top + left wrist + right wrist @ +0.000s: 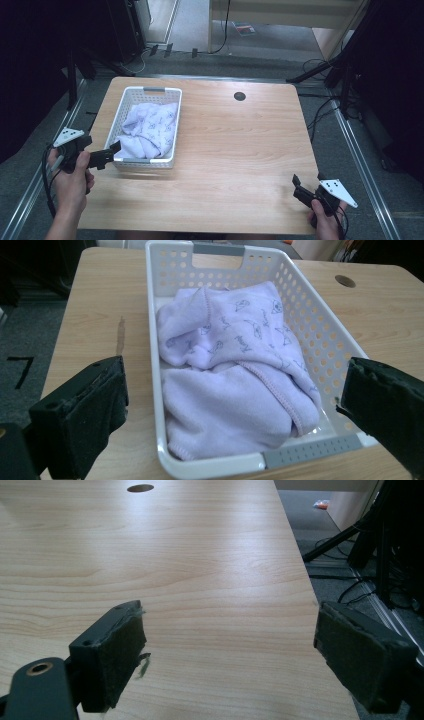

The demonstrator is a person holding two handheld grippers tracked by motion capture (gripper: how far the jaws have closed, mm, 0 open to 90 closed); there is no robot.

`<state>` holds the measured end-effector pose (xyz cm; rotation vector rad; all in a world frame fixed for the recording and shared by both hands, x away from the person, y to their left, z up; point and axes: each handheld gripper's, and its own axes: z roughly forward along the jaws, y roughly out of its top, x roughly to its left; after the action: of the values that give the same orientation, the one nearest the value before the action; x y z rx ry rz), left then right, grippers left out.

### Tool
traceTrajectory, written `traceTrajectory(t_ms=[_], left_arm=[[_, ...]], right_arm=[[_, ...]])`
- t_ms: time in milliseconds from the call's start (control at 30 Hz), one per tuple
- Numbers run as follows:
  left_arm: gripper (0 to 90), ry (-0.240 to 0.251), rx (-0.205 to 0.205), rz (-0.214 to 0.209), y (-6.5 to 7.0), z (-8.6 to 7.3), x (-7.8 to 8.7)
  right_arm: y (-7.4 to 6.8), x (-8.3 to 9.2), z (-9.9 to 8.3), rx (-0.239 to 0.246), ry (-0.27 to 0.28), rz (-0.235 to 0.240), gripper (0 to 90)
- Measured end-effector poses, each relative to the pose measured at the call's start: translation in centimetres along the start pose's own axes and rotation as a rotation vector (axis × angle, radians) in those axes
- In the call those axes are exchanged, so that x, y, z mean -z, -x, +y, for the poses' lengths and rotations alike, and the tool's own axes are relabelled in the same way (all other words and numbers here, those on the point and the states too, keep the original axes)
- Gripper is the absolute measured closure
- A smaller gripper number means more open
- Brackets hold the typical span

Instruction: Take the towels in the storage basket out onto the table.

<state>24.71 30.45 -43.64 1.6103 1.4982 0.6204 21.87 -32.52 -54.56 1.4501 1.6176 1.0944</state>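
Two grippers are held at the near edge of a wooden table (pixel 235 145), one in each hand. The left gripper (pixel 111 152) sits at the near left corner of a white basket (pixel 170 125) with perforated walls, which stands on the left half of the table. Its jaws are spread wide; in the left gripper view they frame the basket's near end, one jaw outside the left wall and the other by the right wall, neither touching what lies inside. A crumpled pale lilac cloth (pixel 235 370) with a small printed pattern fills the basket, its folded bulk lying between and just beyond the jaws. The right gripper (pixel 299 187) hovers near the table's near right corner, well apart from the basket, jaws wide with bare wood between them. A round hole (pixel 239 96) marks the far side of the table.
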Motion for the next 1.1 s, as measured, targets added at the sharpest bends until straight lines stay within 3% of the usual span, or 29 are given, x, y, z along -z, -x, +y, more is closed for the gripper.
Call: traceTrajectory(t_ms=[300, 467, 667, 867, 967, 1100], left_arm=[[0.0, -0.057, -0.018, 0.031, 0.8, 2.0, -2.2], [0.0, -0.114, -0.031, 0.009, 1.5, 3.0, -3.7], [0.0, -0.179, -0.066, 0.031, 2.2, 4.2, -5.7], [0.0, -0.267, -0.09, 0.035, 3.0, 5.2, -8.4], [0.0, -0.315, -0.105, 0.069, 3.2, 5.4, -10.3], [0.0, -0.388, -0.09, 0.068, 3.2, 5.5, -12.7]], right_arm=[[0.0, 0.0, 0.0, 0.003, -0.001, 0.002, 13.4], [0.0, 0.1, 0.0, -0.002, -0.001, -0.005, 13.4], [0.0, 0.1, 0.0, -0.001, 0.0, -0.005, 13.4], [0.0, 0.1, 0.0, -0.006, -0.001, -0.003, 13.4], [0.0, 0.1, 0.0, -0.007, -0.001, -0.004, 13.4], [0.0, 0.1, 0.0, -0.006, -0.001, -0.003, 13.4]])
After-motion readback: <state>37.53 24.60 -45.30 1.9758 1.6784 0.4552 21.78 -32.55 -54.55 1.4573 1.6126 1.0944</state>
